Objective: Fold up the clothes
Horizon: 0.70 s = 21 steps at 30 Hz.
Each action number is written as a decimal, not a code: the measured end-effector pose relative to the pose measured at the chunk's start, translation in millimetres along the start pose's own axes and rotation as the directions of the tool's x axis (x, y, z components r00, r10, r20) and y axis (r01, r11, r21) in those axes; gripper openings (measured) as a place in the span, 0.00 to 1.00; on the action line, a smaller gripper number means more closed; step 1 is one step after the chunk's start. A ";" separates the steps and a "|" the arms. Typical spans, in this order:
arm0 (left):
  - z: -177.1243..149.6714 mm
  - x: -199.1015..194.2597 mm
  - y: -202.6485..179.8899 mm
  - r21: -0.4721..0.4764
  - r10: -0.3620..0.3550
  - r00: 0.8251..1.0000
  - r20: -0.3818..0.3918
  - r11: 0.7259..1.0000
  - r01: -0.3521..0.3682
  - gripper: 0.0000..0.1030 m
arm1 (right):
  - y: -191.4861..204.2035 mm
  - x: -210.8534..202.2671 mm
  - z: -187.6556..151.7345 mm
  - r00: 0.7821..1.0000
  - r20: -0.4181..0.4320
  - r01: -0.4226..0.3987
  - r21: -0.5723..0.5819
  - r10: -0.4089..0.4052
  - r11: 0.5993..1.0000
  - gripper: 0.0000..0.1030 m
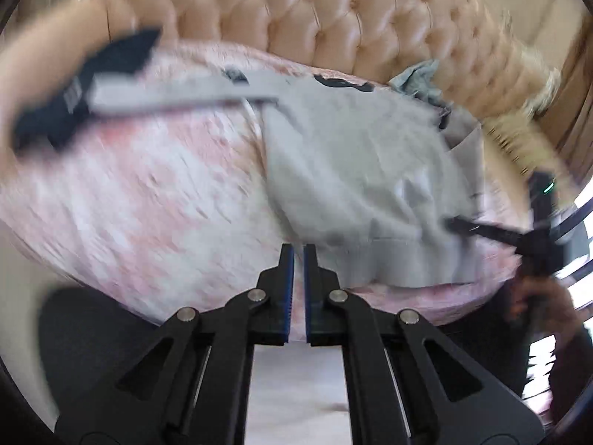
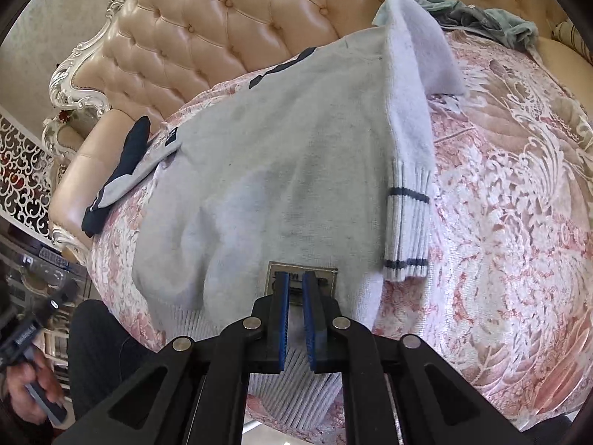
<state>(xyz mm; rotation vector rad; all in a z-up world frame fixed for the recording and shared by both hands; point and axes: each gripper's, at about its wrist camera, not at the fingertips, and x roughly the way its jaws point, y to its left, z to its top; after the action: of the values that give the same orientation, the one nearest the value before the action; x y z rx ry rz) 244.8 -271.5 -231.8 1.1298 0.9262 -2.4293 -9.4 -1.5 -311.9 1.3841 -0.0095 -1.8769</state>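
The pink floral cover [image 2: 519, 193] fills the frame. On it the grey sweater [image 2: 281, 170] runs lengthwise from its ribbed hem at bottom centre up toward the tufted headboard [image 2: 222, 33]; one sleeve [image 2: 411, 155] is folded in at right, the other [image 2: 122, 170] trails upper left. My right gripper [image 2: 295, 289] is nearer, over the hem patch [image 2: 302, 282], jaws slightly parted, holding nothing. My left gripper [image 1: 298, 259] hangs off the hem, nearly closed, empty.

We find no text we can truly read. The grey sweater [image 2: 281, 170] carries a sewn patch [image 2: 302, 282] near its hem with printed lettering, half hidden and too blurred to make out. Dark letters [image 2: 281, 68] near its collar are cut off.
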 end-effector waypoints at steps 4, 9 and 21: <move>-6.4 27.4 14.3 -0.059 -0.136 0.990 -0.040 0.989 0.134 0.48 | 7.1 -7.4 0.7 1.000 -0.009 0.016 -0.007 -0.016 1.000 0.15; -16.8 57.9 0.9 0.038 -0.174 0.979 -0.104 0.983 0.179 0.53 | 14.9 -15.9 -7.1 1.000 -0.010 -0.006 -0.014 0.005 1.000 0.36; 8.9 102.2 26.1 -0.070 -0.207 0.971 -0.116 0.977 0.200 0.51 | 8.9 -3.9 -3.6 1.000 -0.026 0.017 -0.011 -0.017 1.000 0.41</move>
<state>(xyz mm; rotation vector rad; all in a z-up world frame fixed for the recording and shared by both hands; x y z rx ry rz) 187.4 -297.4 -316.9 1.2297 1.1975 -2.4956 -1.0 -3.9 -306.3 1.4055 0.0253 -1.8703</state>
